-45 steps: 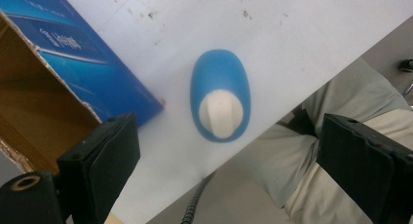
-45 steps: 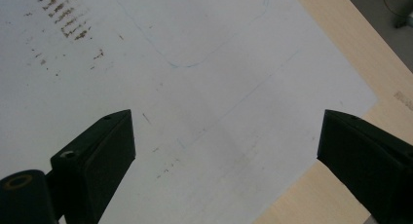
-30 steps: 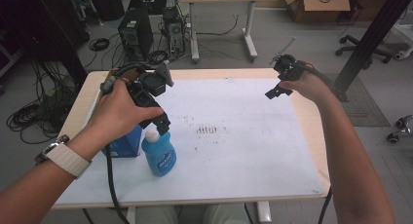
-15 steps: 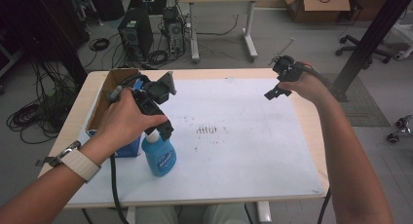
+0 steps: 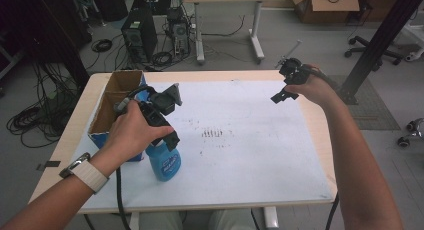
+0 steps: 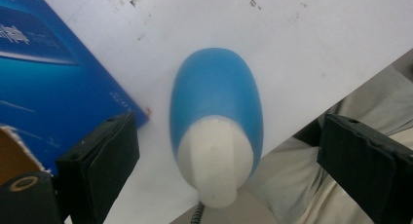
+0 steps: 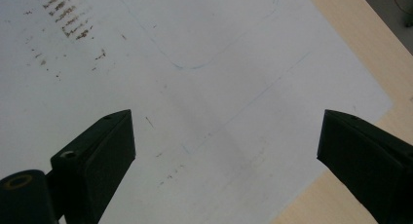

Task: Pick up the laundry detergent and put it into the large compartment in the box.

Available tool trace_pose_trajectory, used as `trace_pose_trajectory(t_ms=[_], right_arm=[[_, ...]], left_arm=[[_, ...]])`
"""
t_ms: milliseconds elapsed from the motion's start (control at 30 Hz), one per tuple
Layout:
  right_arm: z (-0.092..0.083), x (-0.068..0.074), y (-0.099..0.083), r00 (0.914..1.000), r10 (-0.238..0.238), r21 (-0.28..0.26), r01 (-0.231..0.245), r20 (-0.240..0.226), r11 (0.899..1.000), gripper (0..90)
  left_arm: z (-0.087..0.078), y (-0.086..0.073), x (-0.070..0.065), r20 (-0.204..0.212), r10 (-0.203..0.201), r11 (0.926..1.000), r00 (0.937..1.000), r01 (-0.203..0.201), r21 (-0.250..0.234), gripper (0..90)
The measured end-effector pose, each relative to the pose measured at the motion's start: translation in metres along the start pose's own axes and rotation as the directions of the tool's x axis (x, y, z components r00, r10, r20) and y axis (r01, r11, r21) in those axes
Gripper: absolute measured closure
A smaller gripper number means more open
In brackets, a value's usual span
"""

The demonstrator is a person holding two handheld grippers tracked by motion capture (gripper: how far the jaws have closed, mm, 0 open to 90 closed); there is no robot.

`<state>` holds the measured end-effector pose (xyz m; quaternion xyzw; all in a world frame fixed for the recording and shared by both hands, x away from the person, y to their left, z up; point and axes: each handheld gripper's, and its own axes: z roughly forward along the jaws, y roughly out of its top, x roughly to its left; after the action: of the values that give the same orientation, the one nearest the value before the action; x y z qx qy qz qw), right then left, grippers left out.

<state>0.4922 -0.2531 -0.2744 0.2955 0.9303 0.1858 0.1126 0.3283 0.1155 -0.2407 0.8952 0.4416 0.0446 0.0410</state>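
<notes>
A blue spray bottle (image 5: pixel 165 163) with a white cap stands upright on the white sheet near the table's front left. My left gripper (image 5: pixel 161 136) hovers right over its top, pointing down. In the left gripper view the bottle (image 6: pixel 214 97) and its white cap (image 6: pixel 214 160) lie between the wide-apart jaws, and neither jaw touches them; the left gripper (image 6: pixel 229 148) is open. My right gripper (image 5: pixel 285 88) hangs over the table's back right, apart from the bottle. It is open (image 7: pixel 224 146) above bare sheet.
An open cardboard box (image 5: pixel 111 104) with blue sides (image 6: pixel 48 63) and two compartments stands just left of the bottle. The white sheet (image 5: pixel 250 140) covers most of the tabletop. The wooden table edge (image 7: pixel 350 48) lies close beyond the right gripper.
My left gripper has shifted slightly right and over the bottle's top, so the white cap is now covered in the high view. The bottle and the right gripper have stayed put.
</notes>
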Motion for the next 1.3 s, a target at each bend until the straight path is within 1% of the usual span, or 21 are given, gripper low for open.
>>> trace_pose_trajectory(t_ms=[67, 200, 400, 467, 500, 700, 733, 933, 1133, 1300], right_arm=[[0.0, 0.0, 0.0, 1.0, -0.001, 0.001, 0.001, 0.0, 1.0, 6.6], [0.001, 0.0, 0.0, 1.0, -0.001, 0.001, 0.001, 0.0, 1.0, 6.6], [0.001, 0.0, 0.0, 1.0, 0.0, 0.005, 0.0, -0.001, 1.0, 6.6], [0.002, 0.0, 0.0, 1.0, 0.001, 0.004, -0.001, 0.0, 1.0, 6.6], [0.002, -0.001, 0.0, 1.0, 0.001, 0.004, -0.001, -0.001, 1.0, 6.6], [0.004, 0.0, 0.002, 1.0, -0.002, 0.006, 0.002, -0.004, 1.0, 6.6], [0.004, 0.0, 0.002, 1.0, -0.002, 0.006, 0.002, -0.004, 1.0, 6.6], [0.005, 0.0, 0.003, 1.0, -0.004, 0.007, 0.004, -0.006, 1.0, 6.6], [0.005, 0.0, 0.003, 1.0, -0.005, 0.008, 0.005, -0.005, 1.0, 6.6], [0.005, 0.001, 0.003, 1.0, -0.005, 0.011, 0.005, -0.003, 1.0, 6.6]], left_arm=[[0.003, 0.0, 0.0, -0.004, 0.002, 1.0, 1.0, -0.002, -0.002, 8.5], [0.009, 0.0, 0.0, 0.002, 0.0, 1.0, 1.0, 0.0, 0.005, 8.4], [0.016, 0.0, -0.001, -0.001, 0.001, 0.9999, 1.0, -0.001, 0.013, 8.3], [0.018, 0.0, -0.001, -0.006, -0.001, 0.9999, 1.0, 0.002, 0.015, 8.2], [0.02, -0.001, -0.002, -0.003, -0.01, 0.9999, 0.9999, 0.01, 0.014, 8.3], [0.024, -0.002, 0.0, 0.001, -0.021, 0.9995, 0.9998, 0.021, 0.023, 8.8], [0.025, -0.002, 0.001, 0.0, -0.017, 0.9995, 0.9999, 0.017, 0.027, 8.9], [0.029, -0.003, 0.001, 0.004, -0.024, 0.9993, 0.9997, 0.024, 0.029, 10.1], [0.033, -0.002, 0.002, 0.011, -0.023, 0.9989, 0.9997, 0.022, 0.042, 13.0], [0.034, -0.002, 0.004, 0.015, -0.028, 0.9987, 0.9995, 0.028, 0.043, 14.4]])
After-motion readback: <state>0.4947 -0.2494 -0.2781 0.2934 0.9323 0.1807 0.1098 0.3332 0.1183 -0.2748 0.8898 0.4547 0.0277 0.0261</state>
